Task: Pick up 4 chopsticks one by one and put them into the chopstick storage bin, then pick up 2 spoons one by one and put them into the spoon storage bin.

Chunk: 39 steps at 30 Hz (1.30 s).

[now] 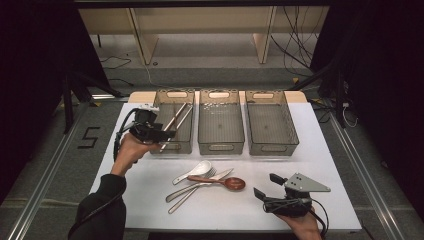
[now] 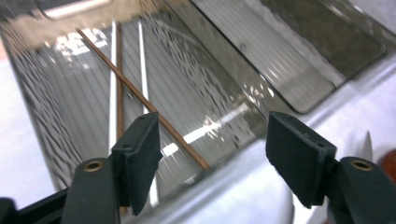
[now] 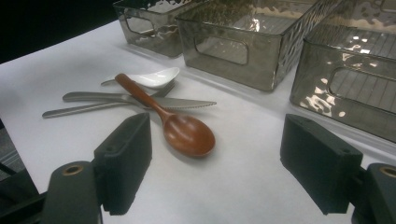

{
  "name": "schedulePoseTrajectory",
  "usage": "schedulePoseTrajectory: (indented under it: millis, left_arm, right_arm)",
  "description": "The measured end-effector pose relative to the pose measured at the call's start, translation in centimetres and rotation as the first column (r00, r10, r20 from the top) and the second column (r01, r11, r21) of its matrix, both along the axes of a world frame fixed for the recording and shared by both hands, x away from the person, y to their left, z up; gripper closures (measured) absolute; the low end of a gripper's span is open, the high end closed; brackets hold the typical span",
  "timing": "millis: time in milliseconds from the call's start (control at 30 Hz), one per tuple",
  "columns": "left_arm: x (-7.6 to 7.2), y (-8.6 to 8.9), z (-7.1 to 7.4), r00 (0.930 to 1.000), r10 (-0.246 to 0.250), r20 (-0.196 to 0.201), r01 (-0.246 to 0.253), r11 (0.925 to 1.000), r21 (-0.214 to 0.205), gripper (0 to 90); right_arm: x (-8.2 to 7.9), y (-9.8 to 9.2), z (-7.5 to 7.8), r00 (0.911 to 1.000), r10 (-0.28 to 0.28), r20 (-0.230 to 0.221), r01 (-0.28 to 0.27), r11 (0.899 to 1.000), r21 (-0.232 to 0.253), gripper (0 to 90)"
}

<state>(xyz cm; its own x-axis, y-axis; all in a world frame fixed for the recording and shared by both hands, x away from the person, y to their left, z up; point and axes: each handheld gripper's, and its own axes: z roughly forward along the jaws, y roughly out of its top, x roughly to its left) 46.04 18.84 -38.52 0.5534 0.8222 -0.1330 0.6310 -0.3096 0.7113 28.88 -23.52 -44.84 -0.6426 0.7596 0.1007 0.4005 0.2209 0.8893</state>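
Both grippers gape empty. Left gripper (image 2: 212, 158) hangs over the near rim of the leftmost bin (image 2: 70, 154), where chopsticks (image 2: 140, 100) lie loose below its jaws. Right gripper (image 3: 215, 163) faces the wooden spoon (image 3: 180, 128), just ahead: probably light, stiff, smooth, best pinched at its slim handle. Beyond, a knife (image 3: 180, 103), fork and white spoon (image 3: 154, 77) overlap; the fork's tines are hidden.

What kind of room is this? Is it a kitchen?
Probably not a kitchen; it looks more like a lab or recording studio. A white table stands among black curtains, loose cables trail on the floor, and a taped number 5 marks the ground.
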Motion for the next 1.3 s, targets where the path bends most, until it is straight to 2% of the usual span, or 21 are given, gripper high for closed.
schedulePoseTrajectory:
  millis: [233,500,600,667,800,1300]
  left_arm:
    - [-1.5,0.2,-0.9,0.9998,0.010,-0.019,-0.011,0.9998,-0.015,30.2]
    - [-3.4,0.5,-1.6,0.9996,-0.013,-0.027,0.012,0.9995,-0.029,28.0]
    - [-4.0,0.3,-2.0,0.9992,-0.027,-0.030,0.026,0.9995,-0.020,26.5]
    - [-4.4,0.1,-2.3,0.9992,-0.032,-0.023,0.032,0.9989,-0.036,25.8]
    - [-5.3,-0.2,-2.8,0.9986,-0.046,-0.024,0.045,0.9982,-0.040,24.2]
    - [-5.9,-1.2,-4.3,0.9952,-0.068,-0.071,0.069,0.9975,0.012,22.5]
  right_arm:
    - [0.1,-0.2,0.0,1.0000,0.002,0.002,-0.002,1.000,0.006,25.8]
    - [0.1,-0.1,0.0,1.0000,0.004,-0.001,-0.004,1.000,0.003,25.8]
    - [0.1,-0.1,0.0,1.0000,0.003,-0.001,-0.003,1.000,0.002,25.9]
    - [0.1,-0.1,0.0,1.0000,0.002,-0.001,-0.002,1.000,0.003,25.8]
    - [0.0,-0.1,0.0,1.0000,-0.003,0.002,0.003,1.000,0.003,25.9]
    - [0.1,-0.1,0.0,1.0000,0.003,-0.004,-0.003,1.000,0.002,25.8]
